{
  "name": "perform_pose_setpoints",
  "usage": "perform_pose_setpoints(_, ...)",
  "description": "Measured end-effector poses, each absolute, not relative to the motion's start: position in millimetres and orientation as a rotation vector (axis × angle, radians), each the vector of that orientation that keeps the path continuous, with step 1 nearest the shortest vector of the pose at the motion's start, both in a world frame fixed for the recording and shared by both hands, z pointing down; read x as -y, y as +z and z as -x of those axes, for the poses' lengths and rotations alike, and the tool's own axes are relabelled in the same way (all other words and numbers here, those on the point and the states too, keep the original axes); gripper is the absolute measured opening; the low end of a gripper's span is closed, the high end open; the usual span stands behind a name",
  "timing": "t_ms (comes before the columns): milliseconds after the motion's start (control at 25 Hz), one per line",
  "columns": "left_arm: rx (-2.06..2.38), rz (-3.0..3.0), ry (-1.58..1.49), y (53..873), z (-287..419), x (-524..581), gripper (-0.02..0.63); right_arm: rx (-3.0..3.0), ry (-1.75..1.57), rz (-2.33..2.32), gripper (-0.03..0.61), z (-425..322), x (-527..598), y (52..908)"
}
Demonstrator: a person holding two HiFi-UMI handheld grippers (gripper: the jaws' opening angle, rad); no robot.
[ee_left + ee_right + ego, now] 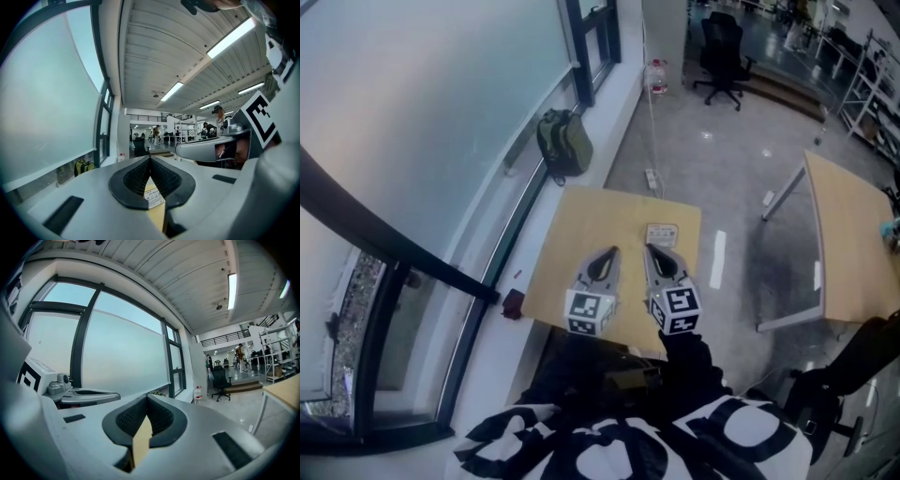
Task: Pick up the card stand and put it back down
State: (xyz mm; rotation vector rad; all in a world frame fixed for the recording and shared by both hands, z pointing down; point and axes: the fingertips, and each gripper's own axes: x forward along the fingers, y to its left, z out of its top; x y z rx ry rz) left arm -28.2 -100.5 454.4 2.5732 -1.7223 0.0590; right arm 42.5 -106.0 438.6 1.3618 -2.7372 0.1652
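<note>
Card stand [661,234] sits on table [581,216] just beyond clenched, empty left tongs [610,253] and right tongs [651,251]; backpack [563,142] beyond.

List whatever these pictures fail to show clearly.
- Card stand print: too small in the head view; in the left gripper view, a sliver between the shut fingers.
- Card stand, right gripper view: hidden behind that gripper's body.
- Table near edge, head view: partly covered by left gripper and right gripper.

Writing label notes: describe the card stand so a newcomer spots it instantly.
Find the small wooden table nearest the frosted window. Near its far edge, beyond the right gripper, is the card stand. It's the only loose item there: a pale printed rectangle.
</note>
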Motion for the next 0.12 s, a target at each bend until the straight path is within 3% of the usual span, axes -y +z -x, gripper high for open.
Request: perform_pose_setpoints(120,1.707,-2.573,0.092,462.4,25.7,101.9,0.011,2.719,0.182,-1.375,0.020,-48.5,111.7,446.2)
